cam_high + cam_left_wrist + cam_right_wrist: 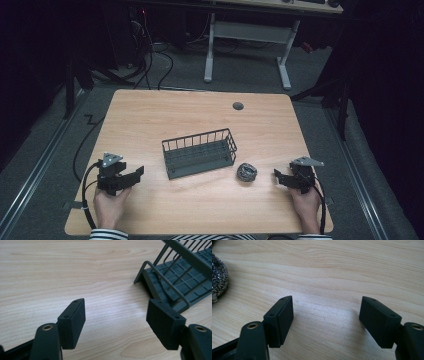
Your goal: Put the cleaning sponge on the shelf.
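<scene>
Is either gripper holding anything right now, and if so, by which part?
Nothing is held. The left gripper and the right gripper both stand open over bare table, fingers apart. The steel scourer and the wire rack lie untouched.

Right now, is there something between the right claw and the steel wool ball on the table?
Nothing visible stands between them. The right claw is open and holds nothing, and only bare table lies between it and the steel wool ball. The wire basket sits beyond the ball, not in the way.
</scene>
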Motion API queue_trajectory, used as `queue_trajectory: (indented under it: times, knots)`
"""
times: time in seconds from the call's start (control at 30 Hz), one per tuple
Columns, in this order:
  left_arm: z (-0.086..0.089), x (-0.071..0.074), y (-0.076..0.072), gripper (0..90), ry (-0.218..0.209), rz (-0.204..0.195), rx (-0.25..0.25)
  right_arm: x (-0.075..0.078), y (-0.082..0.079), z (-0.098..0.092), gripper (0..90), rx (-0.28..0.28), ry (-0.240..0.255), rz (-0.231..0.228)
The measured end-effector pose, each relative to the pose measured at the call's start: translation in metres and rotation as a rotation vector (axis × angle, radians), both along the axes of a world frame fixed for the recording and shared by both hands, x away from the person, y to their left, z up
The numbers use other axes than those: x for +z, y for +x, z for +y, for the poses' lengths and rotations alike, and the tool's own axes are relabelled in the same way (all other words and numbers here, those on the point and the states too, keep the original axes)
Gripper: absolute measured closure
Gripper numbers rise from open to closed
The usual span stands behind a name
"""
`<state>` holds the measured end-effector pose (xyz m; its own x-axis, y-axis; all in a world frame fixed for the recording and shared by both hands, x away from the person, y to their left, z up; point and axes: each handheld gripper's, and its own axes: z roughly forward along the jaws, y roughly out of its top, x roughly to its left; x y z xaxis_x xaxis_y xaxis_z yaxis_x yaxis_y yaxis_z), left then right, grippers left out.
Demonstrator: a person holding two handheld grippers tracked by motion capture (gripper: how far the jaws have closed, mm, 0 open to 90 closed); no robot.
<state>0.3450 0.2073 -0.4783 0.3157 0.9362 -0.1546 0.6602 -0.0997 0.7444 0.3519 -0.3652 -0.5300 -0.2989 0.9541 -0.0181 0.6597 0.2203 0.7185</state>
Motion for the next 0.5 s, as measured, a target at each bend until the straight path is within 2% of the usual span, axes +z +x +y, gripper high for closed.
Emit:
queue_trajectory:
  times: [0.5]
  knots:
    - [0.007,-0.025,0.002,31.1,0.012,0.024,0.044,0.0,0.0,0.0,27.8,0.0,0.001,0.0]
